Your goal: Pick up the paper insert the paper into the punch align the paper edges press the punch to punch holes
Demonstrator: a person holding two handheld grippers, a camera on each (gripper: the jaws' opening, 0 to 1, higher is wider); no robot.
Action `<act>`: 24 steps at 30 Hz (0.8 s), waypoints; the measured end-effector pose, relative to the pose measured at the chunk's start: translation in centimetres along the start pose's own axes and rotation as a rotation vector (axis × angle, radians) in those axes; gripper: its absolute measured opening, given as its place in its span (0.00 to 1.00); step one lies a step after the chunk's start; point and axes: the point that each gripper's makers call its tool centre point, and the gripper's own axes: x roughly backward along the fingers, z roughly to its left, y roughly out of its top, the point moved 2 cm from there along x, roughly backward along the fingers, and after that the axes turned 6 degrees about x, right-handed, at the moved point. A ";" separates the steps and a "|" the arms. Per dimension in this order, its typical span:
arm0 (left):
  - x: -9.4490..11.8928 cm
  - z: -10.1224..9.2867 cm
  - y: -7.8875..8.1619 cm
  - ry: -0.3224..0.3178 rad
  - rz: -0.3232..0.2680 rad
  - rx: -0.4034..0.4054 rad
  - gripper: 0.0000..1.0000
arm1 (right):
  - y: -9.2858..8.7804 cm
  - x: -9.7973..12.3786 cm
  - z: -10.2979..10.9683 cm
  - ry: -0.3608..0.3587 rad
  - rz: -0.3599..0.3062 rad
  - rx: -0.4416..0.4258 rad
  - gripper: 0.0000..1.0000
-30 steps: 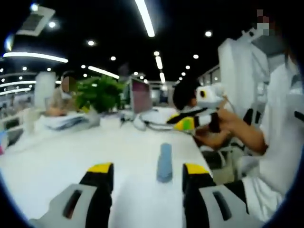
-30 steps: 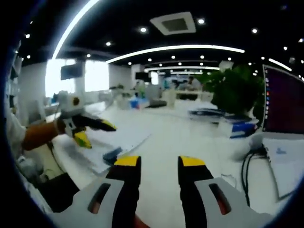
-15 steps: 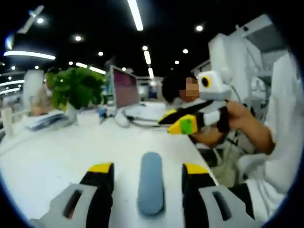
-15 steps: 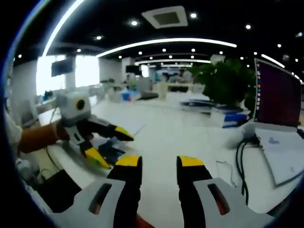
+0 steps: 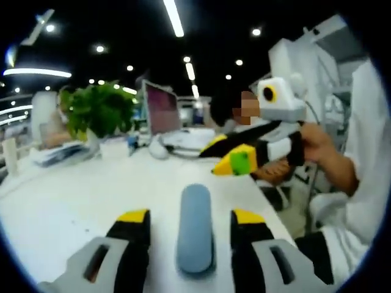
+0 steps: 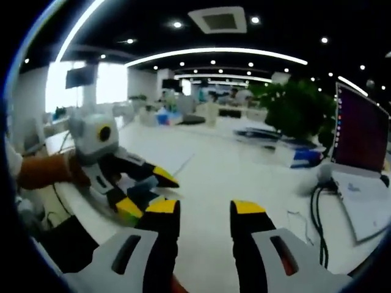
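Note:
A grey-blue hole punch [image 5: 195, 227] lies lengthwise on the white table, between the jaws of my left gripper [image 5: 190, 217]. Those jaws are open and stand a little clear of the punch on each side. In the right gripper view the left gripper [image 6: 146, 194] sits at the left in a person's hand, straddling the punch [image 6: 143, 187]. A white sheet of paper [image 6: 164, 160] lies flat on the table just beyond it. My right gripper [image 6: 204, 208] hovers open over bare table with nothing in it. It also comes into the left gripper view as the right gripper [image 5: 221, 156].
A monitor [image 5: 162, 110] and a green plant [image 5: 98, 111] stand at the far side. Black cables [image 6: 317, 210] trail near a screen [image 6: 363, 131] on the right. A stack of books [image 6: 305, 160] lies beside the plant. A person sits behind the table [image 5: 61, 195].
My left gripper has closed in on the punch, which now lies between its jaws. The right gripper has drawn nearer to the left one.

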 end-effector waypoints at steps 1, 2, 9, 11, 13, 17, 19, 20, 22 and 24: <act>0.0 0.1 0.0 0.002 -0.004 0.004 0.48 | 0.1 0.0 0.1 -0.001 -0.004 0.005 0.35; 0.0 0.1 0.1 0.002 -0.004 0.006 0.45 | 0.2 0.0 0.1 -0.002 -0.009 0.011 0.35; -0.2 -0.4 -0.1 -0.010 0.005 0.005 0.33 | 1.5 -0.2 1.4 0.014 -0.055 0.071 0.28; -0.2 -0.4 -0.1 -0.009 0.005 0.005 0.33 | 1.9 -0.3 1.9 0.028 -0.073 0.082 0.25; -0.2 -0.3 -0.2 -0.007 0.009 0.000 0.32 | 2.4 -0.6 2.8 0.049 -0.090 0.093 0.23; -0.2 -0.3 -0.3 -0.003 0.012 0.003 0.29 | 3.1 -1.3 4.2 0.087 -0.111 0.090 0.13; -0.2 -0.3 -0.3 0.000 0.012 0.002 0.28 | 3.6 -1.7 4.9 0.103 -0.116 0.042 0.09; -0.2 -0.3 -0.3 0.001 0.013 -0.001 0.28 | 3.9 -1.9 5.1 0.100 -0.127 0.045 0.09; -0.2 -0.5 -0.3 0.003 0.013 -0.006 0.27 | 4.3 -2.3 5.2 0.075 -0.138 0.077 0.06; -0.2 -0.4 -0.3 0.005 0.013 -0.004 0.26 | 4.6 -2.8 5.5 0.073 -0.138 0.057 0.05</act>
